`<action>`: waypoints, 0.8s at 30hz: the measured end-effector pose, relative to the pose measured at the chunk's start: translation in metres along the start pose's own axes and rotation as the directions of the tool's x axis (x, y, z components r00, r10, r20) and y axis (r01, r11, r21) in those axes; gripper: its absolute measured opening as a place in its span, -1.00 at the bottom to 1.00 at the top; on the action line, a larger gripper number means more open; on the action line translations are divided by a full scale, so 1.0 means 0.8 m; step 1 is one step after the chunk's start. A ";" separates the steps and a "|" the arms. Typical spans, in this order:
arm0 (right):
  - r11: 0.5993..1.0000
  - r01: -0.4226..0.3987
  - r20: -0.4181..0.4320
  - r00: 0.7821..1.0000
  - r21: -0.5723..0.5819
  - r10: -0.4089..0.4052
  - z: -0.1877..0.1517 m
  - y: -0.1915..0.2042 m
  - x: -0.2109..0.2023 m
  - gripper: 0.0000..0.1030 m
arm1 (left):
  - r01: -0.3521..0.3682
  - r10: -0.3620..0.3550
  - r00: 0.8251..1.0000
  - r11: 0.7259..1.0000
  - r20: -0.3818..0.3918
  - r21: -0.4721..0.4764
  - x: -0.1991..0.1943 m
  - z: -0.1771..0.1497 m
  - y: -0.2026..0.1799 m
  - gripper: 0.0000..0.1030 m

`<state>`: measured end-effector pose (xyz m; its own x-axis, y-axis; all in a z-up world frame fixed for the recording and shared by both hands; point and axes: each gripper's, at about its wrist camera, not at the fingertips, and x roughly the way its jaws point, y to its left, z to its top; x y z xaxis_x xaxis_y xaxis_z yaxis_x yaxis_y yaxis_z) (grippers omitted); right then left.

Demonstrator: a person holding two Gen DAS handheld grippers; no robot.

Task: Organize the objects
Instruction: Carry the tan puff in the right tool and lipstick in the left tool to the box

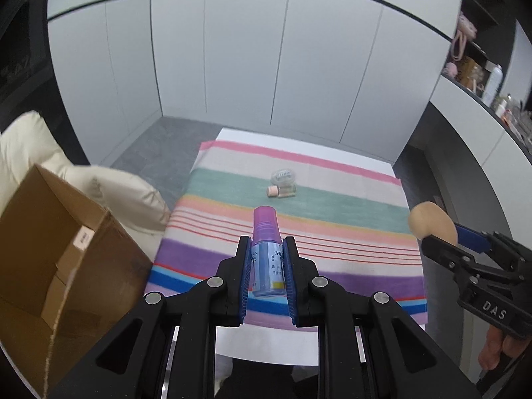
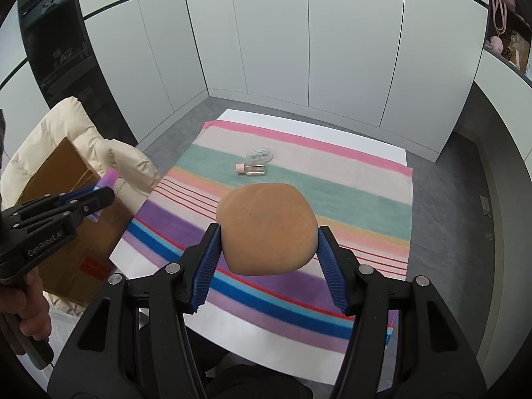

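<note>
My left gripper (image 1: 266, 244) is shut on a small blue bottle with a purple cap (image 1: 266, 252), held in the air above the near end of the striped cloth (image 1: 349, 219). In the right wrist view that same left gripper (image 2: 104, 196) shows at the left, over the cardboard box (image 2: 66, 259). My right gripper (image 2: 269, 232) is shut on a tan makeup sponge (image 2: 267, 229), also lifted above the cloth; the left wrist view shows this sponge (image 1: 432, 222) at the right. A small clear bottle with a pink cap (image 2: 252, 168) and a clear round jar (image 2: 260, 154) lie on the green stripe.
An open cardboard box (image 1: 56, 252) sits at the left on a cream padded chair (image 1: 133, 196). The cloth covers a white table (image 2: 365, 136). White cabinet doors (image 1: 266, 66) stand behind. Shelves with clutter (image 1: 478, 76) run along the right. A hand (image 2: 30, 306) grips the left handle.
</note>
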<state>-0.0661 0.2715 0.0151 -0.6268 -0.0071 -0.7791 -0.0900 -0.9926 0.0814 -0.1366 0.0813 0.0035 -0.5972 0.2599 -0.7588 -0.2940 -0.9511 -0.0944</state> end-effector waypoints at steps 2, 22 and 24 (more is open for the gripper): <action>1.000 -0.006 0.005 1.000 -0.003 0.006 -0.001 0.003 -0.001 0.17 | 0.014 -0.014 1.000 1.000 0.009 0.002 -0.005 -0.004 0.003 -0.63; 0.999 -0.025 -0.011 1.000 -0.048 0.024 0.035 0.081 0.059 0.17 | -0.054 0.058 0.998 0.993 0.039 -0.102 -0.004 -0.014 0.101 -0.63; 0.997 -0.035 -0.012 0.999 -0.068 0.034 0.036 0.096 0.062 0.17 | -0.066 0.072 0.996 0.991 0.043 -0.113 -0.009 -0.017 0.112 -0.63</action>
<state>-0.1260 0.1986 0.0006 -0.6200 -0.0422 -0.7835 -0.0153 -0.9977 0.0658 -0.1486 -0.0083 -0.0086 -0.6484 0.1981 -0.7351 -0.1678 -0.9790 -0.1159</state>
